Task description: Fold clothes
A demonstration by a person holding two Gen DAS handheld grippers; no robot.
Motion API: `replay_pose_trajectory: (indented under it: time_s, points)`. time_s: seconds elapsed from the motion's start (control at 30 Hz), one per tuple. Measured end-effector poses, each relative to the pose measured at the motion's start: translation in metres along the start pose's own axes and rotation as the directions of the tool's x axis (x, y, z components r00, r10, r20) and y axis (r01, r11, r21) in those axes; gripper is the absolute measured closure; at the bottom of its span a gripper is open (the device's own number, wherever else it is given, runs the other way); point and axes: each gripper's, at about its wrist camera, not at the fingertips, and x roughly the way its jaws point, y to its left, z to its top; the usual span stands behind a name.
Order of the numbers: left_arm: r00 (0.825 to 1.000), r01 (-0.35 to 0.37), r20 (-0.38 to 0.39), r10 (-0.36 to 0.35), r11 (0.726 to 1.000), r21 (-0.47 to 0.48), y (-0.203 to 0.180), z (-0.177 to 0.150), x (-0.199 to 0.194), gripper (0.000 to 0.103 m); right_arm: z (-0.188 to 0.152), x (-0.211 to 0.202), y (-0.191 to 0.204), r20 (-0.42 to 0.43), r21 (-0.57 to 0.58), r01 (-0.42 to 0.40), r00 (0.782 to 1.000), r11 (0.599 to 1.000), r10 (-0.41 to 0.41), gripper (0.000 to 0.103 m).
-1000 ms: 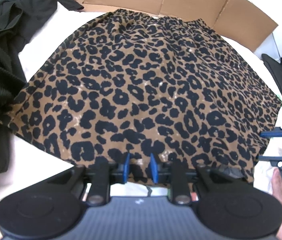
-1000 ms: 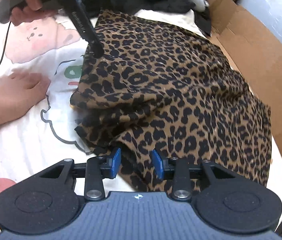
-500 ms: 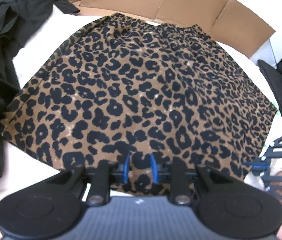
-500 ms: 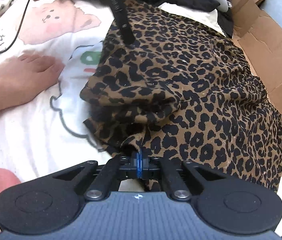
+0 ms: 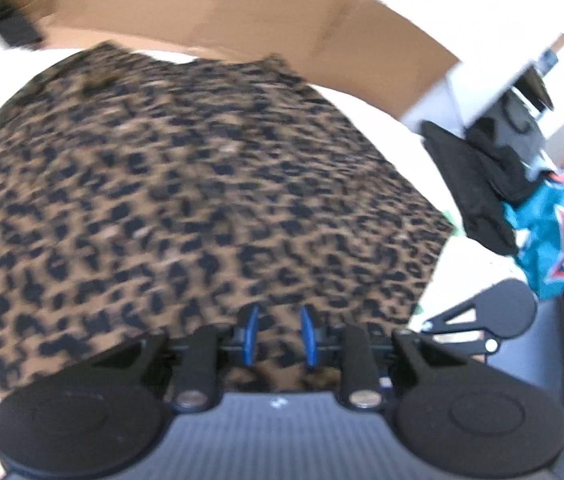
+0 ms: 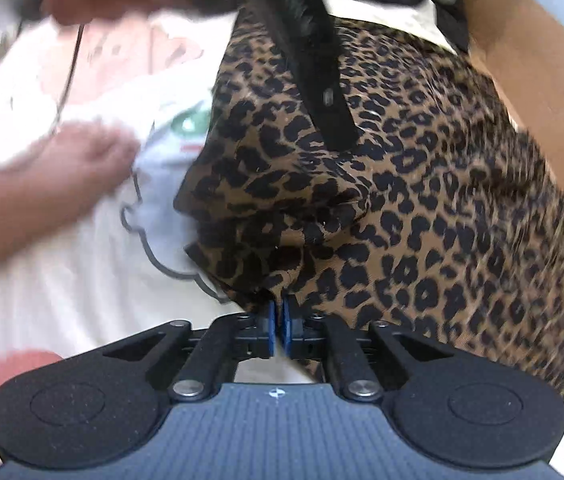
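Observation:
A leopard-print skirt lies spread on a white printed sheet. My left gripper is open at the near hem, with skirt fabric lying between and under its blue fingers. My right gripper is shut on the skirt at a bunched corner of the hem, which folds up in front of it. The left tool's dark finger reaches down onto the fabric in the right wrist view. Both views are motion-blurred.
A cardboard wall stands behind the skirt. Black clothes and a teal garment lie to the right. A person's hand rests on the sheet left of the skirt, near a thin cable.
The right gripper has shut on the hem corner and pulled it up into a fold. The left gripper has pushed forward over the hem, and its view has swung right.

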Motion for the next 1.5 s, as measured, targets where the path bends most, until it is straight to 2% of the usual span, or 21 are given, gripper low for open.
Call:
replay_pose_trajectory:
  time_s: [0.13, 0.23, 0.37, 0.57, 0.7, 0.73, 0.83, 0.93, 1.03, 1.07, 1.17, 1.27, 1.4, 1.5]
  points:
    - [0.996, 0.088, -0.013, -0.088, 0.995, 0.047, -0.025, 0.0, 0.012, 0.077, -0.002, -0.022, -0.011, 0.025, 0.096, -0.043, 0.999, 0.994, 0.04, 0.089]
    - [0.992, 0.117, -0.05, -0.114, 0.992, 0.053, -0.031, -0.01, 0.027, 0.077, -0.008, -0.028, -0.027, 0.062, 0.21, -0.067, 0.997, 0.975, 0.055, 0.085]
    - [0.987, 0.06, -0.153, -0.049, 0.996, 0.069, -0.023, -0.026, 0.047, 0.078, -0.015, -0.028, -0.05, 0.105, 0.354, -0.09, 0.993, 0.931, 0.056, 0.085]
    - [0.971, 0.019, -0.237, 0.039, 0.971, 0.236, -0.035, -0.037, 0.049, 0.076, -0.022, -0.009, -0.068, 0.094, 0.466, -0.047, 0.996, 0.884, 0.003, 0.085]
    - [0.968, 0.013, -0.249, 0.043, 0.976, 0.217, -0.034, -0.039, 0.053, 0.076, -0.027, -0.005, -0.069, 0.06, 0.501, -0.025, 0.998, 0.865, -0.006, 0.085]
    - [0.967, 0.014, -0.252, 0.047, 0.972, 0.235, -0.035, -0.04, 0.052, 0.076, -0.028, -0.004, -0.069, 0.051, 0.51, -0.02, 0.999, 0.86, -0.008, 0.082]
    - [0.961, 0.013, -0.269, 0.06, 0.965, 0.261, -0.041, -0.038, 0.055, 0.077, -0.033, -0.001, -0.07, 0.025, 0.535, -0.002, 1.0, 0.845, -0.013, 0.082]
    - [0.958, 0.017, -0.284, 0.044, 0.978, 0.208, -0.035, -0.029, 0.049, 0.078, -0.037, 0.003, -0.07, -0.001, 0.559, 0.015, 1.0, 0.829, -0.018, 0.081]
    - [0.966, 0.028, -0.259, 0.012, 0.988, 0.152, -0.031, -0.022, 0.031, 0.078, -0.041, 0.004, -0.071, -0.019, 0.582, 0.03, 1.0, 0.813, -0.024, 0.081]
    - [0.969, 0.027, -0.246, 0.011, 0.989, 0.148, -0.03, -0.018, 0.024, 0.078, -0.041, -0.002, -0.071, 0.001, 0.59, 0.023, 1.0, 0.807, -0.029, 0.081]
    - [0.978, -0.009, -0.204, 0.033, 0.993, 0.117, -0.019, -0.011, 0.002, 0.077, -0.041, -0.013, -0.076, 0.078, 0.626, -0.009, 0.996, 0.78, -0.051, 0.077]
    - [0.981, -0.091, -0.162, 0.103, 0.993, 0.082, 0.002, -0.004, -0.026, 0.075, -0.036, -0.014, -0.083, 0.109, 0.636, -0.013, 0.991, 0.772, -0.073, 0.075]
    - [0.967, -0.213, -0.13, 0.217, 0.976, 0.044, 0.039, 0.006, -0.056, 0.073, -0.03, -0.015, -0.093, 0.117, 0.635, 0.005, 0.988, 0.772, -0.103, 0.075]
    - [0.948, -0.311, -0.082, 0.309, 0.95, -0.012, 0.067, 0.01, -0.072, 0.073, -0.033, -0.018, -0.1, 0.124, 0.657, 0.01, 0.985, 0.754, -0.122, 0.071]
